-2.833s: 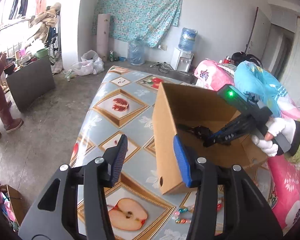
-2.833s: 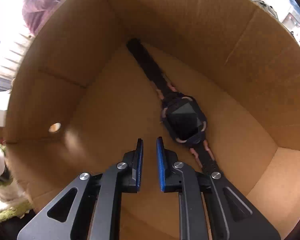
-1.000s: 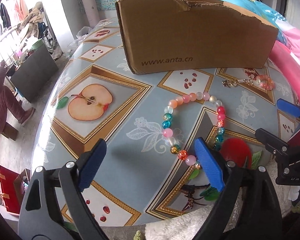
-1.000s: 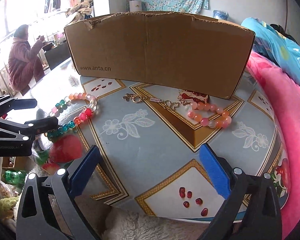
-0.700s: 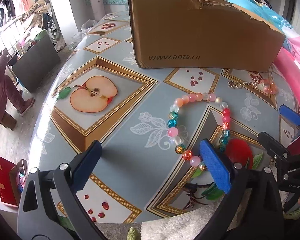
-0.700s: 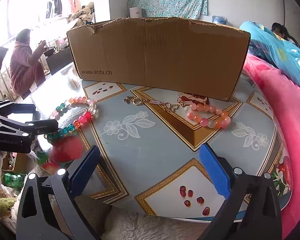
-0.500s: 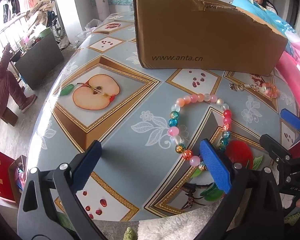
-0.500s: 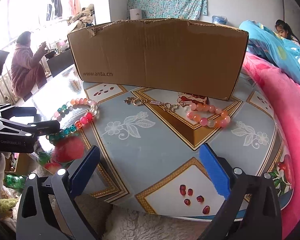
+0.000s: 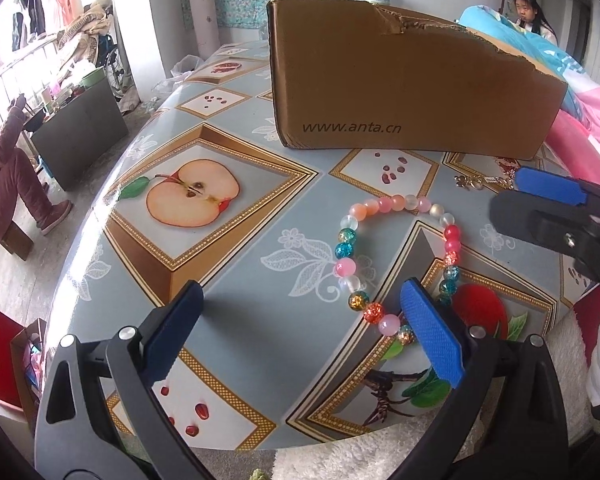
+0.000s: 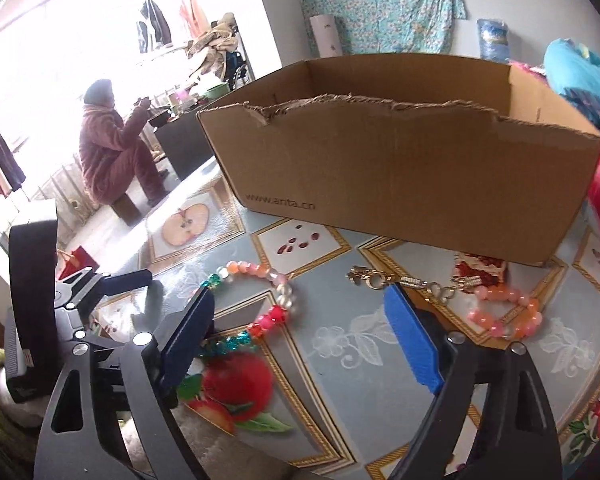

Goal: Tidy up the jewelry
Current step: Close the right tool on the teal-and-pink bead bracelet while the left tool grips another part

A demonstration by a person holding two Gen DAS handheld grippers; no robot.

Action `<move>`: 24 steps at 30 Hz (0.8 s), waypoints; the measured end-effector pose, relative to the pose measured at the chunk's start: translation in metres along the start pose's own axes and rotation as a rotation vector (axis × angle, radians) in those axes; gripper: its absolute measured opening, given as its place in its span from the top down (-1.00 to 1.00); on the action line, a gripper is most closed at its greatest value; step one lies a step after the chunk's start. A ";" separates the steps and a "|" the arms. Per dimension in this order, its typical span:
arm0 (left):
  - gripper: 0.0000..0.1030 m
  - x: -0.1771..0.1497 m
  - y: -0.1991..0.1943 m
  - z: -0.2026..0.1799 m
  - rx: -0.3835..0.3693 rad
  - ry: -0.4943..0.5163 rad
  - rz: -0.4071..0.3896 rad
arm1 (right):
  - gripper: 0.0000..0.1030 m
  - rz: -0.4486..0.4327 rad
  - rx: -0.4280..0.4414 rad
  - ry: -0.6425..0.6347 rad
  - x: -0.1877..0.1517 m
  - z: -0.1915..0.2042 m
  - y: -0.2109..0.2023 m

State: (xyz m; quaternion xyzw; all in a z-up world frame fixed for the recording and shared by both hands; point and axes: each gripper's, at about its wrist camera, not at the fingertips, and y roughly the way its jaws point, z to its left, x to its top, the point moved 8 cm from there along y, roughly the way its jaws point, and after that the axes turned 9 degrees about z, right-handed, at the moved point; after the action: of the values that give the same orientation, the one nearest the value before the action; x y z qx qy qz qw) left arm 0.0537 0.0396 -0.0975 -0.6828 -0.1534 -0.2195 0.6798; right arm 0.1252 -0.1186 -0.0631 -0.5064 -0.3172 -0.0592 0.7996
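Observation:
A multicolour bead bracelet lies on the fruit-print table. My left gripper hovers over the front edge, open and empty, with its right pad beside the bracelet's near beads. A pink-orange bead bracelet with a gold chain lies before the cardboard box. My right gripper hangs above the table between the two bracelets. Its jaws are closing and grip nothing. From the left wrist it enters at the right.
A person in pink sits on the floor at the left by a dark low table. Another person is behind the box. Pink bedding borders the table's right side. White fluffy fabric lies below the front edge.
My right gripper has risen and moved toward the box, so the box's open top now shows, and its jaws have narrowed. The left gripper has kept its place, still open.

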 end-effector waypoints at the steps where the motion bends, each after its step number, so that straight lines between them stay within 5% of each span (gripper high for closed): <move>1: -0.86 0.000 0.000 0.000 -0.003 0.001 -0.007 | -0.38 0.022 0.005 0.001 0.002 0.001 0.006; 3: -0.86 0.000 0.000 0.000 -0.006 0.006 -0.015 | -0.12 0.056 0.016 -0.008 0.006 0.005 0.016; 15: -0.84 0.000 -0.006 -0.001 -0.048 0.035 -0.048 | 0.67 0.158 -0.041 -0.068 0.006 0.019 0.050; 20: -0.83 0.008 -0.020 -0.008 -0.105 0.068 -0.107 | 0.80 0.162 -0.031 -0.047 0.003 0.016 0.049; 24: -0.40 0.016 -0.017 -0.016 -0.118 0.101 -0.089 | 0.80 0.161 -0.024 -0.037 -0.002 0.014 0.045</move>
State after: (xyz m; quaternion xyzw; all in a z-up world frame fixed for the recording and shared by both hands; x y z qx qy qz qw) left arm 0.0568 0.0232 -0.0749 -0.7021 -0.1359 -0.2925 0.6349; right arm 0.1360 -0.0855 -0.0950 -0.5411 -0.2892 0.0109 0.7896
